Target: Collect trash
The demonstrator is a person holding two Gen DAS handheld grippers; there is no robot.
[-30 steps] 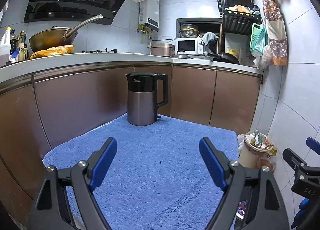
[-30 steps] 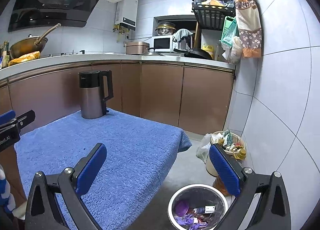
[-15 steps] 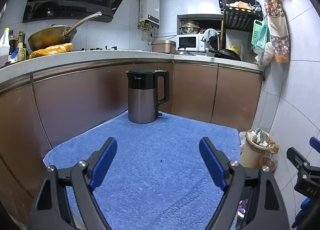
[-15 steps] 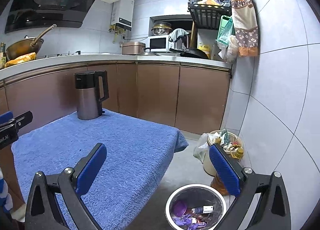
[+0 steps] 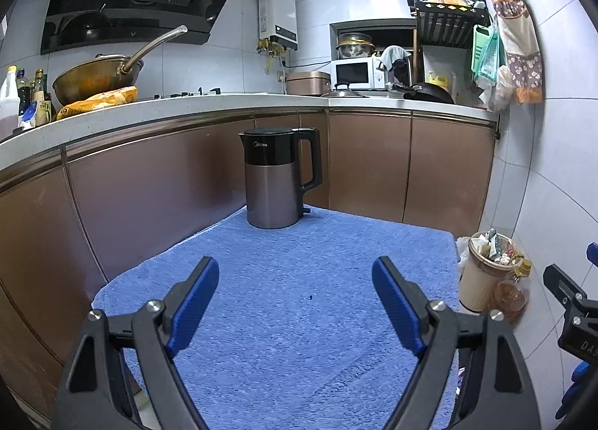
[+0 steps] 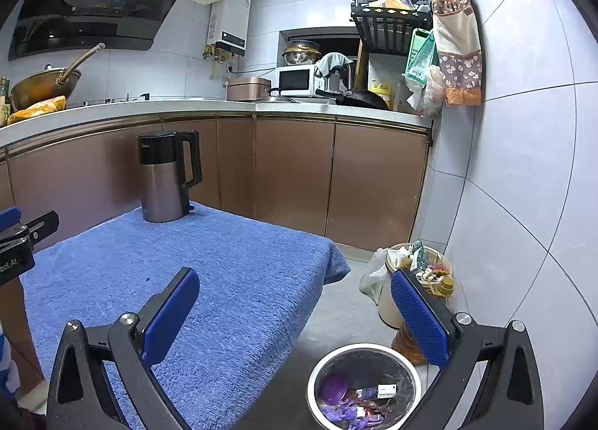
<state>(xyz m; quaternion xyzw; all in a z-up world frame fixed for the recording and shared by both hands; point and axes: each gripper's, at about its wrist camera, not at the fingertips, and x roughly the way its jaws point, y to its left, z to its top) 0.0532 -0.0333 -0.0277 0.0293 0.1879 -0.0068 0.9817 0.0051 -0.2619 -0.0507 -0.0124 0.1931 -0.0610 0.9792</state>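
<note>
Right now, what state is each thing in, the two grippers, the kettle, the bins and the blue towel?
Left gripper: open, holding nothing.
Right gripper: open, holding nothing.
Kettle: upright on the towel, lid shut.
Blue towel: spread flat, only the kettle on it.
Round bin: on the floor, uncovered, trash inside.
Beige bin: on the floor, heaped with trash.

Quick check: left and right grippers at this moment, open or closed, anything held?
Left gripper: open, empty, above the blue towel-covered table.
Right gripper: open, empty, above the table's edge near the round metal trash bin.
</note>
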